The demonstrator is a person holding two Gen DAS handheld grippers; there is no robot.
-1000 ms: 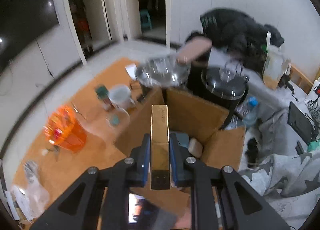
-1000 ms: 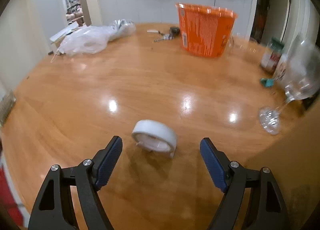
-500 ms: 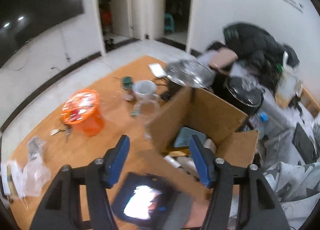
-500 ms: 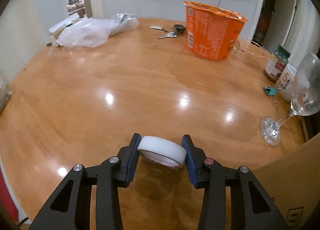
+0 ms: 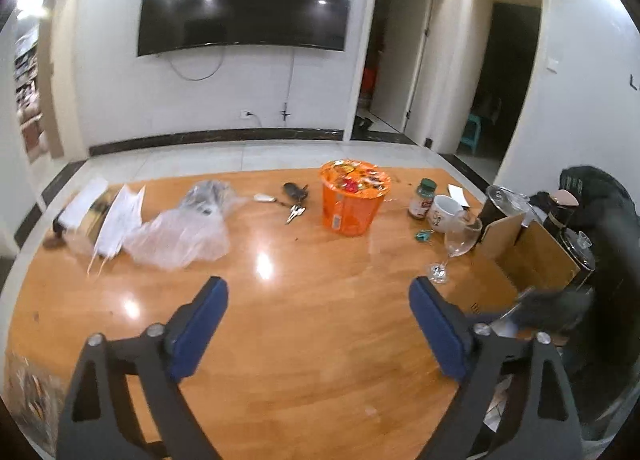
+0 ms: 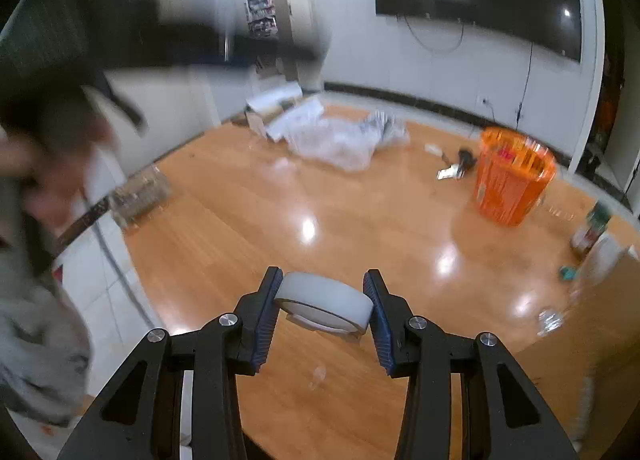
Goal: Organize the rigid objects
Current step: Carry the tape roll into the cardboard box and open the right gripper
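My right gripper [image 6: 323, 302] is shut on a white roll of tape [image 6: 322, 302] and holds it lifted above the wooden table [image 6: 360, 219]. My left gripper [image 5: 318, 320] is open and empty above the table [image 5: 312, 300]. The open cardboard box [image 5: 532, 252] stands at the table's right edge. A wine glass [image 5: 456, 246] stands just left of the box. An orange cup [image 5: 352, 197] stands at mid table and shows in the right wrist view [image 6: 510, 183] too.
A white mug [image 5: 444, 213], a small jar [image 5: 422, 197] and a teal clip [image 5: 424, 235] sit near the glass. Keys [image 5: 295, 213] lie left of the orange cup. Clear plastic bags [image 5: 180, 232] and papers [image 5: 116, 219] lie at the far left. Pots [image 5: 502, 199] stand behind the box.
My left gripper let go of the gold box, opened wide and swung left from the cardboard box toward the table. My right gripper closed on the tape roll and lifted it.
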